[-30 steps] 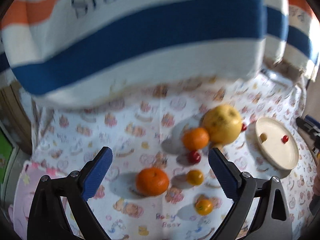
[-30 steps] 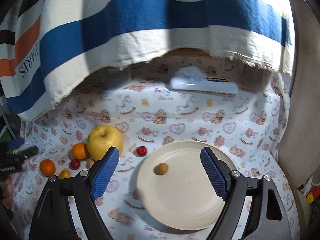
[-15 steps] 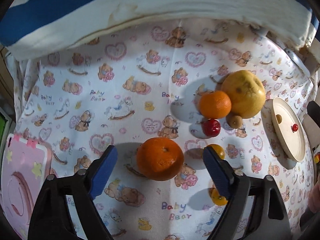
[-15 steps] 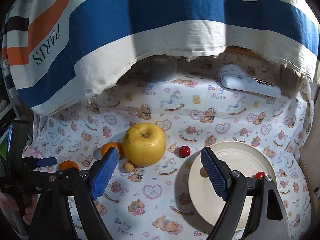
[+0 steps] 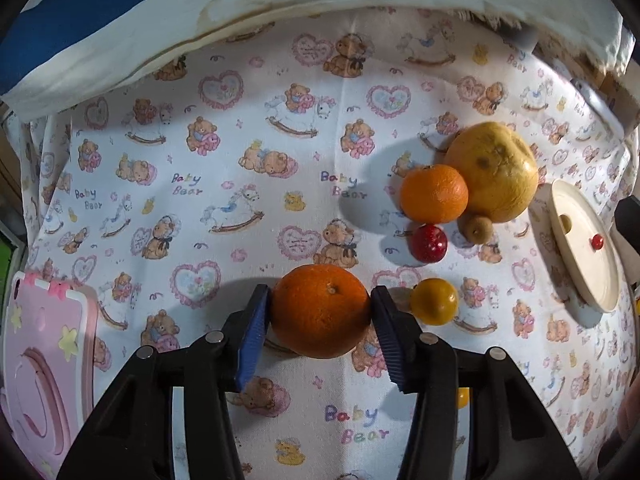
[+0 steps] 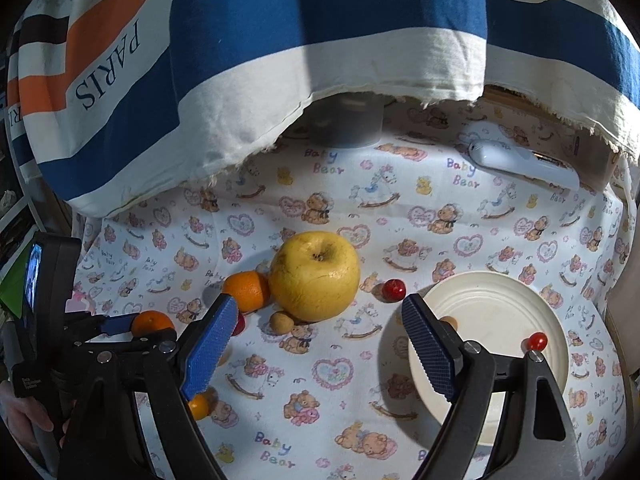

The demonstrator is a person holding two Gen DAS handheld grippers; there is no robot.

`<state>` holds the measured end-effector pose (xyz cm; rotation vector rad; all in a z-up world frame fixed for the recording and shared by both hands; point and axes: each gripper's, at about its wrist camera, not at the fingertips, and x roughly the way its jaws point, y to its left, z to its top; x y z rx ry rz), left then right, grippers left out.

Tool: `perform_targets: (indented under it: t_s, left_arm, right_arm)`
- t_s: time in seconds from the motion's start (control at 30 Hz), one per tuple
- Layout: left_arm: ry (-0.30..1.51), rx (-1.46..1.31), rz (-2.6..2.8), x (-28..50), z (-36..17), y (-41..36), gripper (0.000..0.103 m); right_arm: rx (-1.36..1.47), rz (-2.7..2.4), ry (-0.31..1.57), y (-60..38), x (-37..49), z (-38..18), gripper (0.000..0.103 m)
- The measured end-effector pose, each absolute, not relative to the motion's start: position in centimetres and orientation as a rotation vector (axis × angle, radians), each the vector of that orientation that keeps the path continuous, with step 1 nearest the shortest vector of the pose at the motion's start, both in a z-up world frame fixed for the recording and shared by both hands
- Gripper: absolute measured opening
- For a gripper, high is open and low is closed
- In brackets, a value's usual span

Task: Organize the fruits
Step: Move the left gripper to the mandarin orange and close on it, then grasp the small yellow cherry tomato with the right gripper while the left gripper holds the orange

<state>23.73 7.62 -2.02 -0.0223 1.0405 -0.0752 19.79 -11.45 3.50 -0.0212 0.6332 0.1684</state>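
A large orange (image 5: 320, 312) lies on the bear-print cloth (image 5: 240, 184). My left gripper (image 5: 320, 296) is closing on it, and both blue pads touch its sides. In the right wrist view the same orange (image 6: 153, 322) shows at the left gripper's tips (image 6: 120, 324). My right gripper (image 6: 318, 300) hangs open over the cloth with nothing between its fingers, pointing at a yellow apple (image 6: 314, 274). Against the apple sits a second orange (image 6: 248, 290), with a small brown fruit (image 6: 281, 322) in front. The cream plate (image 6: 492, 312) on the right holds a red cherry (image 6: 537, 341).
A striped "PARIS" cloth (image 6: 240, 60) hangs over the back. A white device (image 6: 524, 162) and a grey cup (image 6: 346, 124) lie behind the fruit. A pink board (image 5: 44, 360) sits at the left. A red fruit (image 5: 429, 243) and a small yellow-orange fruit (image 5: 434, 301) lie beside the gripped orange.
My left gripper came down over the large orange and its jaws narrowed onto it. My right gripper swung left, from over the plate toward the apple.
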Motion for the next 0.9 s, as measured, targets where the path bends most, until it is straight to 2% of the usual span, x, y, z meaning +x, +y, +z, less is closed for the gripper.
perform_targets:
  t_s: [0.2, 0.57, 0.87, 0.9]
  left_arm:
    - [1.044, -0.052, -0.101, 23.6, -1.9, 7.8, 0.048]
    - [0.875, -0.092, -0.052, 20.7, 2.8, 10.5, 0.048]
    - [0.862, -0.138, -0.014, 20.9, 2.9, 12.4, 0.048]
    - [0.862, -0.145, -0.007, 20.9, 2.9, 12.7, 0.048]
  right_arm:
    - [-0.019, 0.176, 0.67, -10.2, 20.0, 2.9, 0.085]
    - [-0.03, 0.221, 0.737, -6.7, 20.5, 1.6, 0.085]
    - [-0.012, 0.287, 0.876, -3.6, 21.7, -1.0, 0.085]
    - [-0.015, 0.291, 0.886, -3.3, 21.8, -1.3, 0.083]
